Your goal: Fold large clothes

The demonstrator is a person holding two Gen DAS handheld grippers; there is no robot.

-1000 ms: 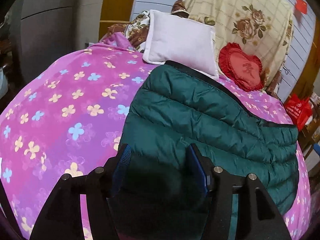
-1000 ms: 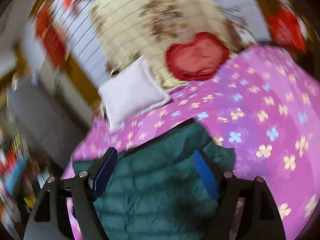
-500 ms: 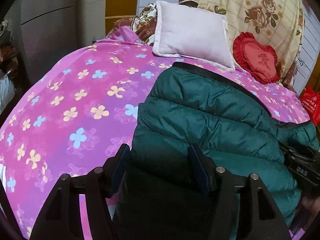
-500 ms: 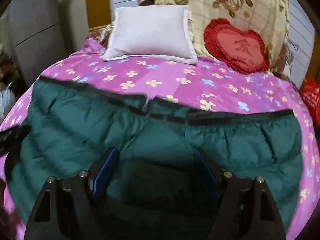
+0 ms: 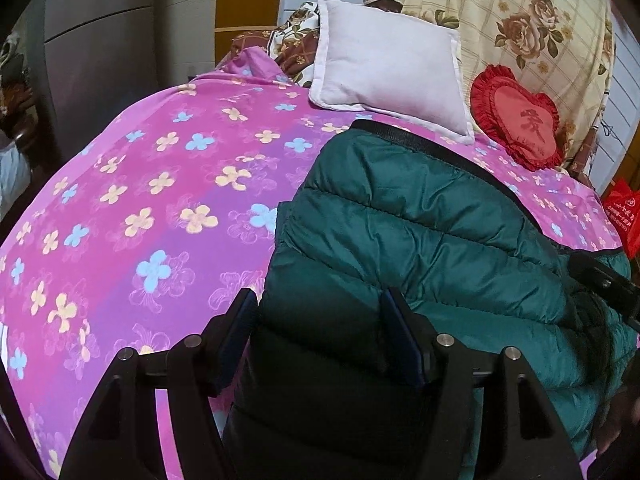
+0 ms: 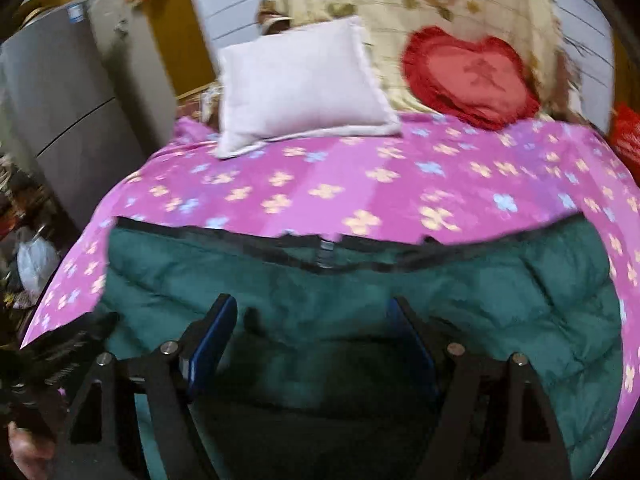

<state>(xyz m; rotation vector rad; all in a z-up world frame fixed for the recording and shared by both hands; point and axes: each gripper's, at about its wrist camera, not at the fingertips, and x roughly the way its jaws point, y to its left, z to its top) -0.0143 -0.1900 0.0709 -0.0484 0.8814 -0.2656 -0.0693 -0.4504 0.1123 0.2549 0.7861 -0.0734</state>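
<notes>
A dark green quilted puffer jacket (image 5: 420, 232) lies folded on a pink flowered bedspread (image 5: 160, 200). Its black zipper edge faces the pillows. My left gripper (image 5: 320, 320) is open, its blue-padded fingers straddling the jacket's near left part just above the fabric. My right gripper (image 6: 312, 328) is open over the jacket (image 6: 500, 300) near its middle, holding nothing. The right gripper also shows at the right edge of the left wrist view (image 5: 608, 284). The left gripper shows at the lower left of the right wrist view (image 6: 52, 352).
A white pillow (image 5: 392, 64) and a red heart cushion (image 5: 520, 120) lean at the head of the bed against a floral cream quilt (image 5: 520, 20). A grey cabinet (image 6: 60, 100) stands left of the bed. A red bag (image 5: 624, 216) hangs at the right.
The right gripper swung from the jacket's end to face the pillows over its middle. The left gripper stayed open over the jacket's left part, shifting slightly.
</notes>
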